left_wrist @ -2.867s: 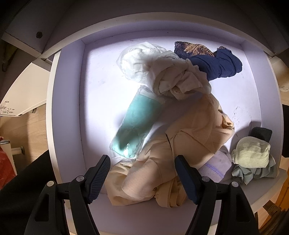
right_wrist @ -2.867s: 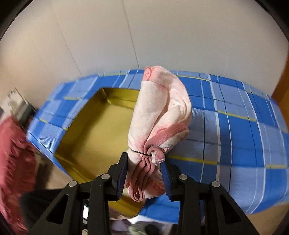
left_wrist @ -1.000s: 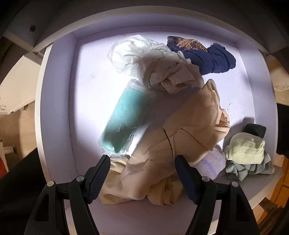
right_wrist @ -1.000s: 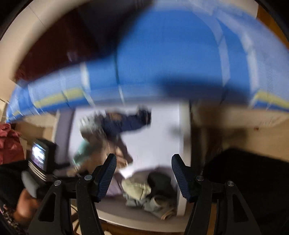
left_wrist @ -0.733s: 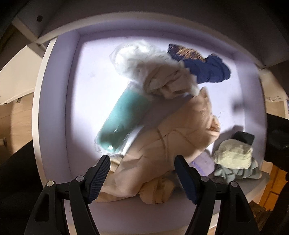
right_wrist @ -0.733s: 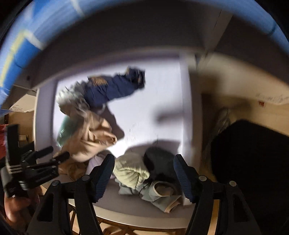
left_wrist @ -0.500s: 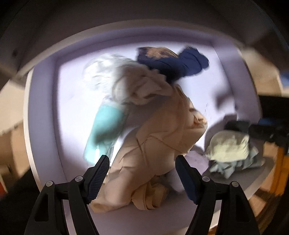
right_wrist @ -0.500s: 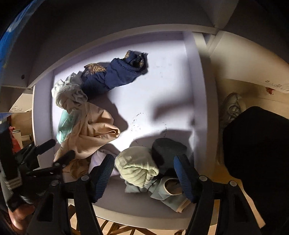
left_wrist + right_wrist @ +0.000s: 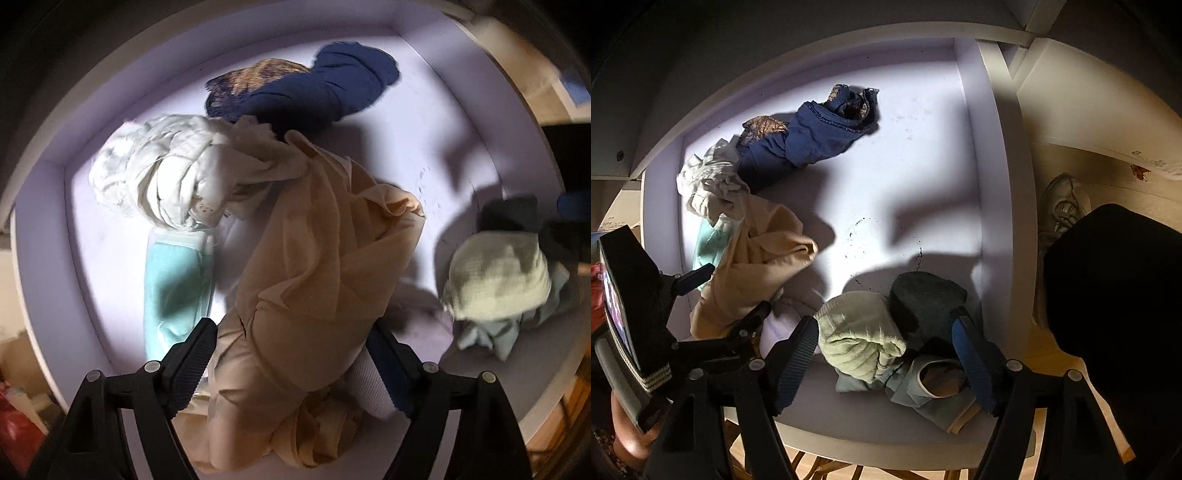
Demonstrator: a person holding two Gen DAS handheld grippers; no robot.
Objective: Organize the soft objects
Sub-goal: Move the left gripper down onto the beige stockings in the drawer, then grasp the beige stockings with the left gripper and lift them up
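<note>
Right gripper (image 9: pixel 882 352) wide, empty, straddling the pale green sock roll (image 9: pixel 862 334) at the drawer's (image 9: pixel 1004 184) front right corner. Left gripper (image 9: pixel 291 360) wide, empty, over the tan cloth (image 9: pixel 317 266) near the front edge. Advice: lower squarely, close on the roll alone, avoiding the dark sock (image 9: pixel 923 299) touching it.

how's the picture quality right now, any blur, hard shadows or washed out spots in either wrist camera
Left wrist view: motion-blurred, worst at the pale green bundle; the drawer floor glares white beside the teal packet.
Right wrist view: sharper; hard shadows cross the drawer floor, and the dark sock loses detail.
Both: fisheye bending and dark corners.
</note>
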